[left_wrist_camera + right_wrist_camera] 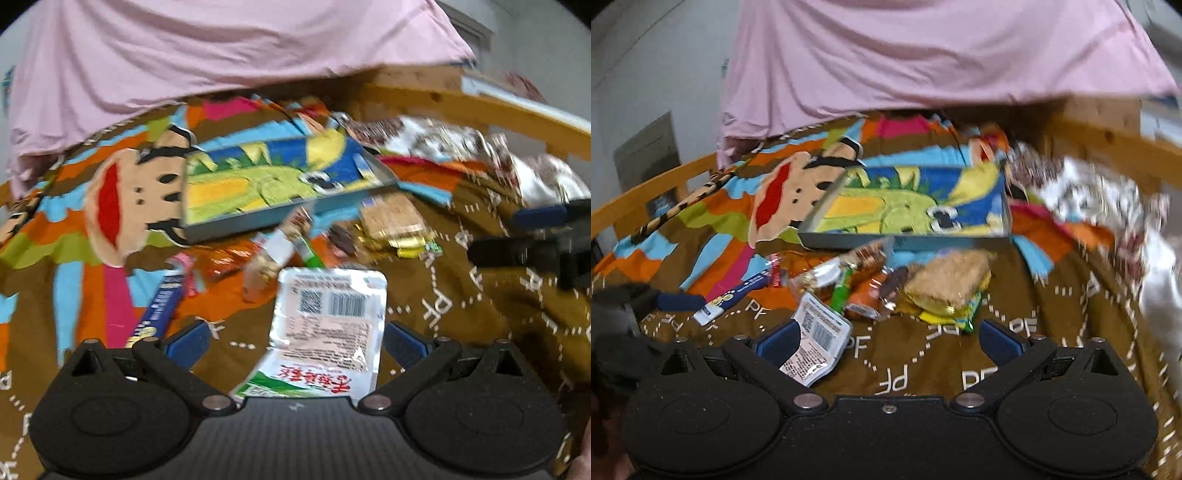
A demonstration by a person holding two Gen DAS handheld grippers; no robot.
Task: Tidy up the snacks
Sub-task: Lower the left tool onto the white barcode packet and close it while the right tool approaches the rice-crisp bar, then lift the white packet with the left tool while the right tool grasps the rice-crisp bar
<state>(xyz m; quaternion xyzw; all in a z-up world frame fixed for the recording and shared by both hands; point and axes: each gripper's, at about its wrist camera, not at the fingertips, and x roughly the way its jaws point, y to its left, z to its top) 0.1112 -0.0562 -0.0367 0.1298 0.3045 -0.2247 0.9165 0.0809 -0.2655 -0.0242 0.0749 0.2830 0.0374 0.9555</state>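
A white foil pouch (328,317) with a barcode lies on the brown bedspread between the spread fingers of my left gripper (297,343), its right edge close to the right pad. In the right wrist view the same pouch (820,332) sits beside the left finger of my right gripper (889,339), which is open and holds nothing. Behind it is a heap of snacks: a cracker pack (945,284), a green stick (839,291), orange packets (864,295) and a blue stick pack (731,295). A shallow dinosaur tin (905,242) stands further back.
The colourful bedspread (1052,332) covers the whole surface. A crinkly white and maroon bag (1108,206) lies at the right. Pink fabric (923,55) hangs across the far side. A wooden rail (646,195) rings the bed. My right gripper's blue pad (539,216) shows at the left view's right edge.
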